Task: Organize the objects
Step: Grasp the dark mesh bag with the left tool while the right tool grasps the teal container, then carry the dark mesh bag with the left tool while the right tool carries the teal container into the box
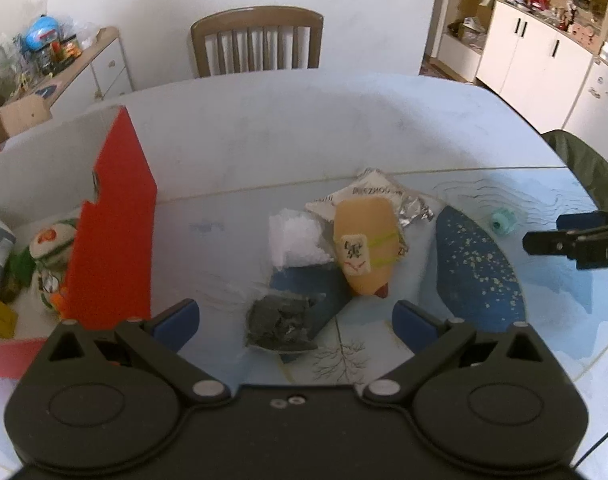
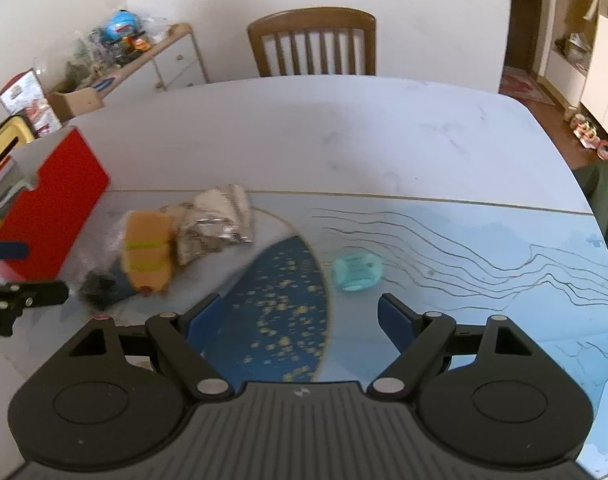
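Observation:
My left gripper is open just above a dark grey crumpled lump on the table. Behind the lump lie a white foam block, a tan hot-dog plush with a mahjong tile on it, and a silver foil packet. A red and white box on the left holds several toys. My right gripper is open and empty over the table; a teal roll lies just ahead of it. The plush, packet and box show to its left.
A wooden chair stands at the table's far side. A sideboard with clutter is at the back left, white cupboards at the back right. The table top is white marble with a blue pattern near me.

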